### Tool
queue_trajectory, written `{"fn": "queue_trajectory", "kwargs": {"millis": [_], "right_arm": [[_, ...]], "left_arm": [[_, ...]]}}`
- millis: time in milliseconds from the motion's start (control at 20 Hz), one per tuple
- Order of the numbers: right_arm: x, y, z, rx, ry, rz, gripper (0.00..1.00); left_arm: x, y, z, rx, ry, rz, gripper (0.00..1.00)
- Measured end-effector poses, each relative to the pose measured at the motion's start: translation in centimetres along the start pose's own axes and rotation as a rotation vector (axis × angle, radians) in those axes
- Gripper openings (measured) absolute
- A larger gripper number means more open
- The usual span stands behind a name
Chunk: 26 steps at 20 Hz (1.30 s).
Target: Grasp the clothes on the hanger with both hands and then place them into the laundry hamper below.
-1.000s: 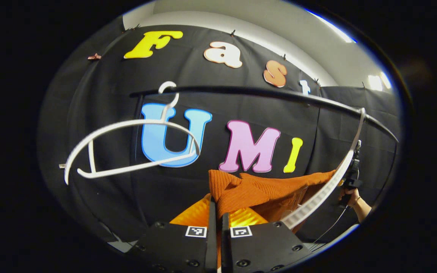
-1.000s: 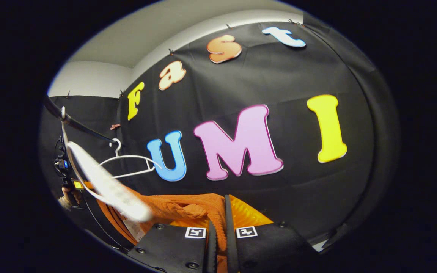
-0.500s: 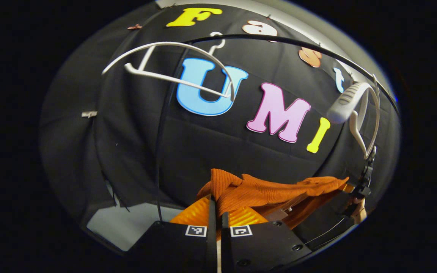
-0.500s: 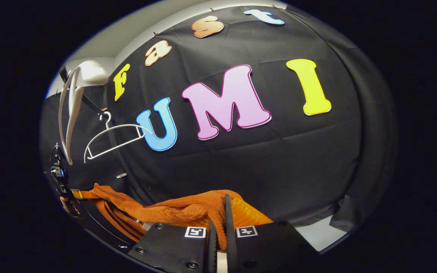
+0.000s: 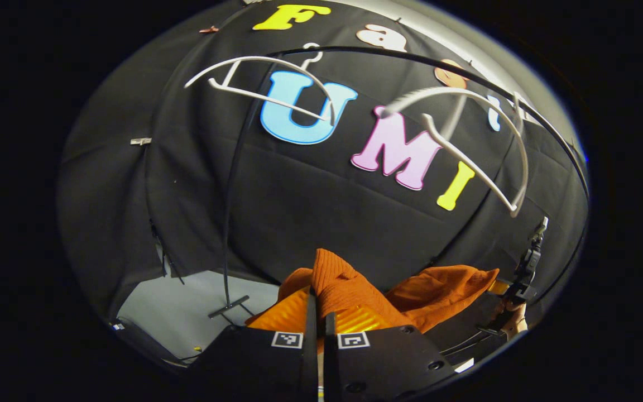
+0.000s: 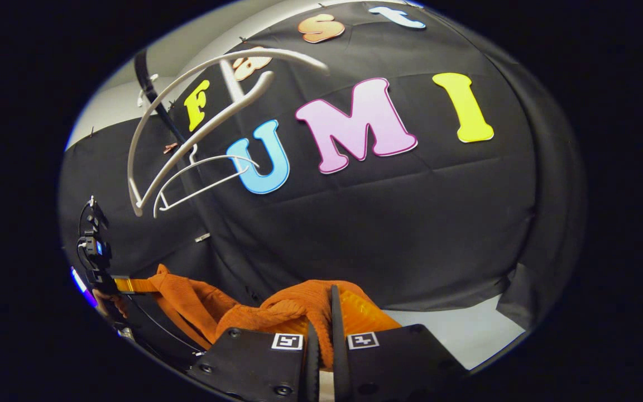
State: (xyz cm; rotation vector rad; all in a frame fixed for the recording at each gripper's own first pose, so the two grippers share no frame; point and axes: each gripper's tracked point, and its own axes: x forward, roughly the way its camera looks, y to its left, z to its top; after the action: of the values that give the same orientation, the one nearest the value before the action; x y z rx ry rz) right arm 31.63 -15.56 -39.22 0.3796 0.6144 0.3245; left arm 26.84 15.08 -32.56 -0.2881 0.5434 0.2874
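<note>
An orange knit sweater (image 5: 355, 287) hangs slack between my two grippers, well below the rail. My left gripper (image 5: 320, 306) is shut on one bunched end of it. Farther off at the right edge of the left gripper view, the right gripper (image 5: 524, 273) holds the other end. In the right gripper view, my right gripper (image 6: 321, 324) is shut on a fold of the sweater (image 6: 291, 307). There the left gripper (image 6: 95, 257) shows at the far left, with the cloth drooping between. The bare white hanger (image 5: 466, 139) tilts on the rail above.
A black rail (image 5: 411, 56) runs overhead and carries a second bare white hanger (image 5: 265, 84). Both hangers (image 6: 187, 123) sit upper left in the right gripper view. The rack's thin post (image 5: 232, 212) stands on a pale floor (image 5: 187, 301).
Both grippers have dropped with the sweater, which came off the hanger and now sags between them. The freed hanger has swung up and around on the rail.
</note>
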Motion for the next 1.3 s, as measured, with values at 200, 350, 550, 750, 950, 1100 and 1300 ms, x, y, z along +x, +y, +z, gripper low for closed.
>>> {"fn": "queue_trajectory", "kwargs": {"millis": [200,350,550,750,950,1100,1300], "right_arm": [[-0.6,4.9,-2.0,0.019,0.039,0.064,0.14],[-1.2,10.9,-3.0,0.041,0.074,0.182,0.15],[-2.4,13.1,-5.6,-0.035,0.148,0.199,0.14],[-3.1,12.2,-9.1,-0.043,0.255,0.185,0.14],[-3.4,9.8,-12.1,-0.070,0.364,0.079,0.13],[-3.5,9.3,-13.3,-0.116,0.412,0.051,0.14],[-3.7,9.2,-13.3,-0.109,0.417,0.050,0.14]], "left_arm": [[0.7,-5.8,-2.0,-0.022,0.044,-0.103,0.08],[0.5,-10.6,-2.9,0.001,0.060,-0.191,0.08],[-0.3,-13.4,-4.8,0.052,0.102,-0.239,0.08],[-0.5,-12.3,-8.6,0.029,0.199,-0.218,0.08],[0.3,-10.2,-11.2,-0.032,0.291,-0.162,0.10],[0.3,-10.4,-11.3,-0.047,0.322,-0.124,0.12],[1.1,-10.1,-11.0,-0.039,0.316,-0.125,0.11]]}}
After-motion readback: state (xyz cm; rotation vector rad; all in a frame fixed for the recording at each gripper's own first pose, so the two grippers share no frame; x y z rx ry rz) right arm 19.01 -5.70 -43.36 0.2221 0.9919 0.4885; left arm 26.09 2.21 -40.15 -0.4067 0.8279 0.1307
